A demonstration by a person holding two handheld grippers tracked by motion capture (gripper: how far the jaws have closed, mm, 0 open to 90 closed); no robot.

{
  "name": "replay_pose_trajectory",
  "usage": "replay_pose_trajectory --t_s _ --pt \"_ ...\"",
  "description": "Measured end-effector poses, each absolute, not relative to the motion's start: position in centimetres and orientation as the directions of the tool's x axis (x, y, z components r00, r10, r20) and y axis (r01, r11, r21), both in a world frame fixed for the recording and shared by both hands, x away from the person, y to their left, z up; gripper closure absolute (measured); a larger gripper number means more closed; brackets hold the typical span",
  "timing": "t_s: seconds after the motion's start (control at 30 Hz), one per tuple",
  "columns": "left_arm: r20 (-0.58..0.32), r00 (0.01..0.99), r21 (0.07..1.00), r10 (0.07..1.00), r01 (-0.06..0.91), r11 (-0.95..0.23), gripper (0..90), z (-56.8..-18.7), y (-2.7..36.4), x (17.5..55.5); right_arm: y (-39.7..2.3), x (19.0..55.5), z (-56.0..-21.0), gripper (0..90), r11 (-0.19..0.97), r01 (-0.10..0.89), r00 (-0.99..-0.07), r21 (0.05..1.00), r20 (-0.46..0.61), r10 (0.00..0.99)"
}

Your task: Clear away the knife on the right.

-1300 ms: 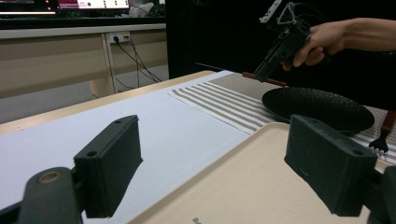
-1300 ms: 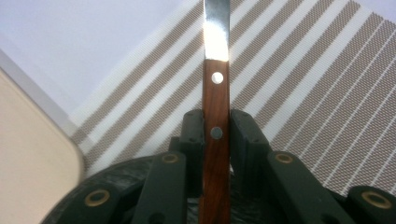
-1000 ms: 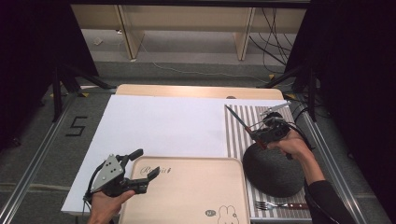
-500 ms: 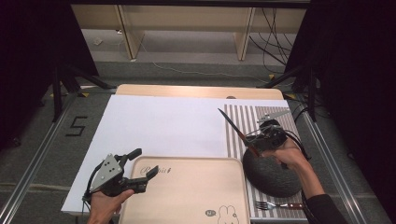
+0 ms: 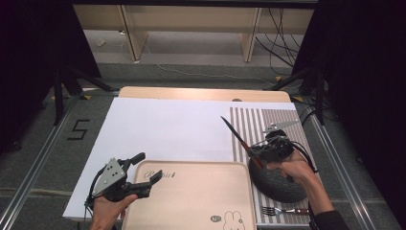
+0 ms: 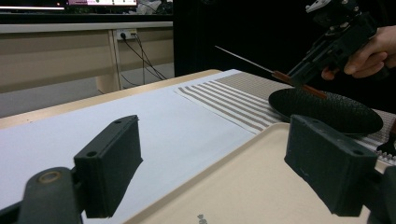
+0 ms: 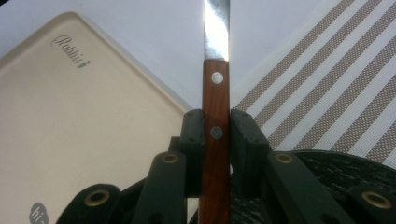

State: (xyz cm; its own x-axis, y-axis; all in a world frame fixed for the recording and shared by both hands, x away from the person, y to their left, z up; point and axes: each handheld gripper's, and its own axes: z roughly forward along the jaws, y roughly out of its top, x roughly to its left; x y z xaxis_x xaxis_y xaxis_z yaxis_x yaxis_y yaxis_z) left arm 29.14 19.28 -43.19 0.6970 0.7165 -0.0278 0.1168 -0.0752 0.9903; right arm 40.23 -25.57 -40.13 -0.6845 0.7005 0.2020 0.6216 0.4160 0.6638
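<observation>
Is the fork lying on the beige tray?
No, the fork lies on the striped placemat below the black plate, beside the tray.

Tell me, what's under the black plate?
The black plate sits on a striped mat, beside a fork. The plate hides whatever else may lie beneath it.

Knife held above the dark plate

We saw the knife [image 5: 241, 140] as a slim steel blade on a reddish-brown wooden handle with two rivets [image 7: 215, 116]. It was gripped by that handle between the jaws of the right gripper [image 5: 258, 152], off the table, blade tip pointing up and away toward the white sheet. It hung over the near edge of the black plate [image 5: 277, 184], just beside the tan tray [image 5: 191, 201].
</observation>
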Motion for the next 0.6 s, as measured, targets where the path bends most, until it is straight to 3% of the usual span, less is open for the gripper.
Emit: replay_pose_trajectory --t_s 0.6 --pt "-0.026 0.695 0.993 0.719 0.101 -0.062 17.5 -43.1 19.3 29.0 -24.1 36.9 -40.1 76.8 0.439 0.615 -0.713 0.655 0.223 0.665"
